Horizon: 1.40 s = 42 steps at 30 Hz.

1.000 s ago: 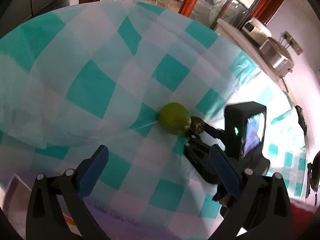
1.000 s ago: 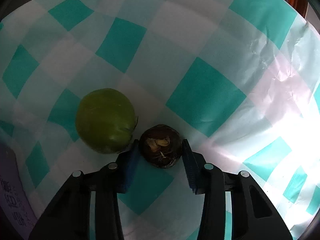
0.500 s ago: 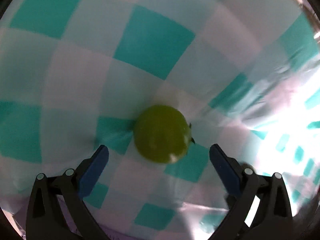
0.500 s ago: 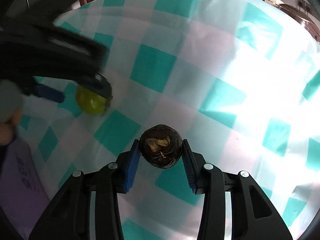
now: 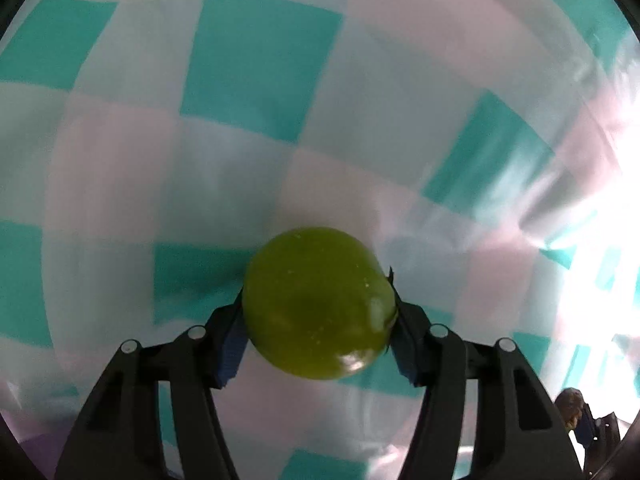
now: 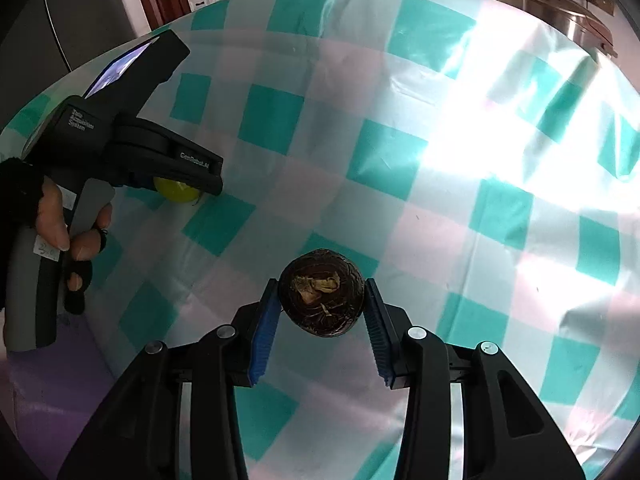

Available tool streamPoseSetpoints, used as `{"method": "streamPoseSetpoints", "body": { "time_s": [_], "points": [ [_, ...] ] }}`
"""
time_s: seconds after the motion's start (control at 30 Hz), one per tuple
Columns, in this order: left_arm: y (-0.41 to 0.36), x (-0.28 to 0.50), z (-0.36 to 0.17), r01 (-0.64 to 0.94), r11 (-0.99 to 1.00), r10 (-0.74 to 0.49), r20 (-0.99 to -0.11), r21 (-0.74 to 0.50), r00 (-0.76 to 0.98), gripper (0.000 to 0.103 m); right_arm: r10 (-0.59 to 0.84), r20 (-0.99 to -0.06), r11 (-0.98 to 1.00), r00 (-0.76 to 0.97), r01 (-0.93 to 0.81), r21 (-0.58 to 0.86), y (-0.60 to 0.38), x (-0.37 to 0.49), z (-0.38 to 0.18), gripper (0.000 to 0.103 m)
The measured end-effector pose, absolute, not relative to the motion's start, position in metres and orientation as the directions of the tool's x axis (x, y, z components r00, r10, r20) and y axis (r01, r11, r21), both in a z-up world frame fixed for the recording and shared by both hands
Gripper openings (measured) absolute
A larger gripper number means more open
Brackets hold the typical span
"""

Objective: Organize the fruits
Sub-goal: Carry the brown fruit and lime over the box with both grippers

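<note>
Since second ago, my left gripper (image 5: pixel 318 336) dropped over green fruit (image 5: pixel 318 304) on checked cloth (image 5: pixel 260 80), jaws closing, pads touching it. Right view: my right gripper (image 6: pixel 320 320) clamps dark brown fruit (image 6: pixel 321 294); left body reads "GenRobot.AI", "Data Acquisition System".

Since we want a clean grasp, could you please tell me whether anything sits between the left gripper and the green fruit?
Nothing visible does. The left gripper is closing with the green fruit directly between its blue pads; only the checked tablecloth lies beneath. The right gripper, shut on the dark brown fruit, is well aside.
</note>
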State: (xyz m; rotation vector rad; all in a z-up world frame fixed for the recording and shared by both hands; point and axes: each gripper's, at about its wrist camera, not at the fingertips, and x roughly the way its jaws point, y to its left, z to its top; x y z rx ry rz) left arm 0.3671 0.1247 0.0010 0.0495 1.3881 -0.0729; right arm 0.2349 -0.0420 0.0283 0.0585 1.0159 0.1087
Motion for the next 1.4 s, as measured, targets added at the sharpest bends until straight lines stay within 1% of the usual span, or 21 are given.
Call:
{"method": "streamPoseSetpoints", "body": {
  "time_s": [0.07, 0.13, 0.3, 0.4, 0.57, 0.67, 0.8, 1.0, 1.23, 1.4],
  "points": [
    [0.118, 0.358, 0.005, 0.079, 0.996, -0.052, -0.984, -0.039, 0.168, 0.06, 0.115, -0.847, 0.993, 0.519, -0.047, 0.106, -0.046, 0.239, 0.031, 0.041],
    [0.107, 0.345, 0.016, 0.086, 0.994, -0.085, -0.98, -0.07, 0.18, 0.06, 0.109, -0.848, 0.993, 0.519, -0.028, 0.111, -0.039, 0.225, 0.031, 0.041],
    [0.079, 0.312, 0.041, 0.118, 0.986, -0.142, -0.967, -0.119, 0.21, 0.06, 0.092, -0.844, 0.994, 0.529, 0.006, 0.112, -0.056, 0.195, 0.033, 0.041],
    [0.063, 0.287, 0.056, 0.14, 0.981, -0.166, -0.958, -0.135, 0.236, 0.06, 0.084, -0.838, 0.992, 0.54, 0.032, 0.12, -0.085, 0.175, 0.035, 0.041],
    [0.044, 0.226, 0.072, 0.196, 0.974, -0.169, -0.939, -0.113, 0.299, 0.06, 0.072, -0.828, 0.99, 0.556, 0.061, 0.127, -0.12, 0.128, 0.049, 0.041],
    [0.029, 0.197, 0.08, 0.197, 0.976, -0.155, -0.93, -0.092, 0.332, 0.06, 0.074, -0.822, 0.99, 0.564, 0.058, 0.129, -0.135, 0.098, 0.057, 0.041],
    [0.024, 0.145, 0.099, 0.203, 0.975, -0.165, -0.903, -0.089, 0.396, 0.06, 0.081, -0.802, 0.988, 0.591, 0.056, 0.141, -0.155, 0.053, 0.083, 0.041],
    [-0.005, 0.089, 0.134, 0.204, 0.977, -0.155, -0.85, -0.058, 0.504, 0.06, 0.114, -0.755, 0.99, 0.646, -0.008, 0.143, -0.173, 0.014, 0.117, 0.041],
    [-0.016, 0.024, 0.174, 0.204, 0.979, -0.141, -0.786, -0.02, 0.602, 0.06, 0.174, -0.69, 0.985, 0.702, -0.115, 0.131, -0.183, -0.024, 0.159, 0.041],
    [-0.014, -0.023, 0.193, 0.203, 0.979, -0.14, -0.736, -0.003, 0.663, 0.06, 0.215, -0.66, 0.974, 0.72, -0.211, 0.087, -0.184, -0.051, 0.181, 0.041]
  ]
}}
